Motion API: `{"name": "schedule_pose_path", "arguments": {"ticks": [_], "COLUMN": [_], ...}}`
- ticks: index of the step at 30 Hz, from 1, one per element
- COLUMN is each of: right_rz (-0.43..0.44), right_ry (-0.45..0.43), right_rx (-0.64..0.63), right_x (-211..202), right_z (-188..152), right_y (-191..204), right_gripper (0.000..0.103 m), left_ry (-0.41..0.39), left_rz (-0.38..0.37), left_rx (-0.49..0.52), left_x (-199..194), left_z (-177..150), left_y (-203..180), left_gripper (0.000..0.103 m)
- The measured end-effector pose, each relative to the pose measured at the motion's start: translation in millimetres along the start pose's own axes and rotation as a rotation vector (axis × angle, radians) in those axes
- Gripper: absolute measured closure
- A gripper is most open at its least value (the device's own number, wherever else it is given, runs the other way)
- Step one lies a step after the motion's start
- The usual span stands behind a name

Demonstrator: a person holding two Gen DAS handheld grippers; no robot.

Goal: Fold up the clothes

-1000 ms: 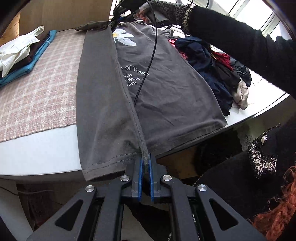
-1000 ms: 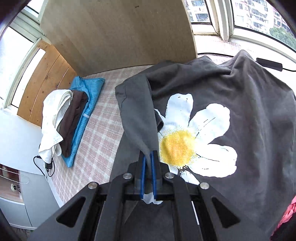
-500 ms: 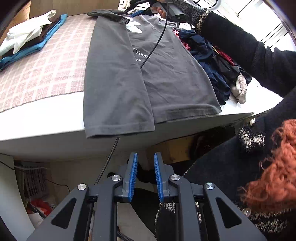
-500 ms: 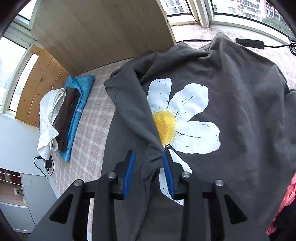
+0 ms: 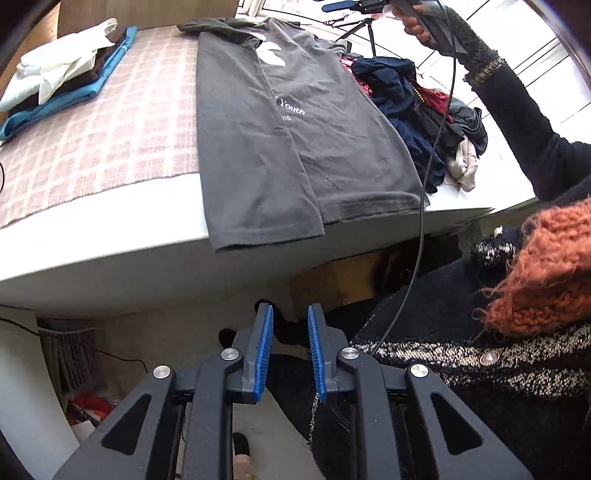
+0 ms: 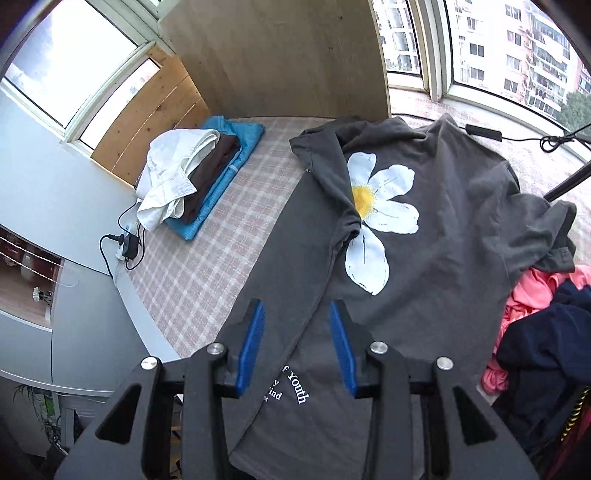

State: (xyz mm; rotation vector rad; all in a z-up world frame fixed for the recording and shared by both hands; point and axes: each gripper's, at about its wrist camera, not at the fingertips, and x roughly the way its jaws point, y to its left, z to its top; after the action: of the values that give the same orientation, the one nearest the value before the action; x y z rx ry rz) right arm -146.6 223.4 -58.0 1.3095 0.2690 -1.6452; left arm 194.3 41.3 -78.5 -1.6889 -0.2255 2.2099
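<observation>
Left wrist view first: the left gripper [image 5: 290,350] hangs low, below the edge of the surface [image 5: 110,251], with its blue pads apart and nothing between them. The grey T-shirt [image 5: 295,140] lies flat on the surface with its bottom hem hanging a little over the near edge. One long side of the shirt is folded over onto the middle, so a straight fold line runs up it. That looks like the first fold done. A pile of unfolded clothes [image 5: 417,107] sits just beside the shirt, waiting its turn. A neat stack of folded clothes [image 5: 62,77] sits well apart on the checked cloth [image 5: 110,140], likely so done things stay out of the way. Up high, the right hand [image 5: 421,22] holds its tool above the far end of the shirt. Right wrist view next: the right gripper [image 6: 297,343] is wide and holds nothing, hovering over the grey T-shirt [image 6: 443,236] near its white words. The sleeve [image 6: 332,173] is folded in over part of the white daisy [image 6: 376,218] and is a bit bunched. The other side looks not yet folded, so it probably comes next.
</observation>
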Motion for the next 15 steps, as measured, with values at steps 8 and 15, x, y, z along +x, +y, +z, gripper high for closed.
{"name": "schedule_pose_path", "arguments": {"ticks": [8,15], "right_rz": [-0.154,-0.224], "right_ry": [-0.037,0.087], "right_rx": [-0.183,-0.297], "right_x": [35,163], "right_z": [76,136], "right_y": [60,69], "right_gripper": [0.066,0.066], "left_ry": [-0.132,0.003], "left_rz": [0.052,0.054], "left_rx": [-0.013,0.052], "left_x": [35,121], "left_z": [115,157], "left_y": [48,36], "left_gripper": [0.085,0.086]}}
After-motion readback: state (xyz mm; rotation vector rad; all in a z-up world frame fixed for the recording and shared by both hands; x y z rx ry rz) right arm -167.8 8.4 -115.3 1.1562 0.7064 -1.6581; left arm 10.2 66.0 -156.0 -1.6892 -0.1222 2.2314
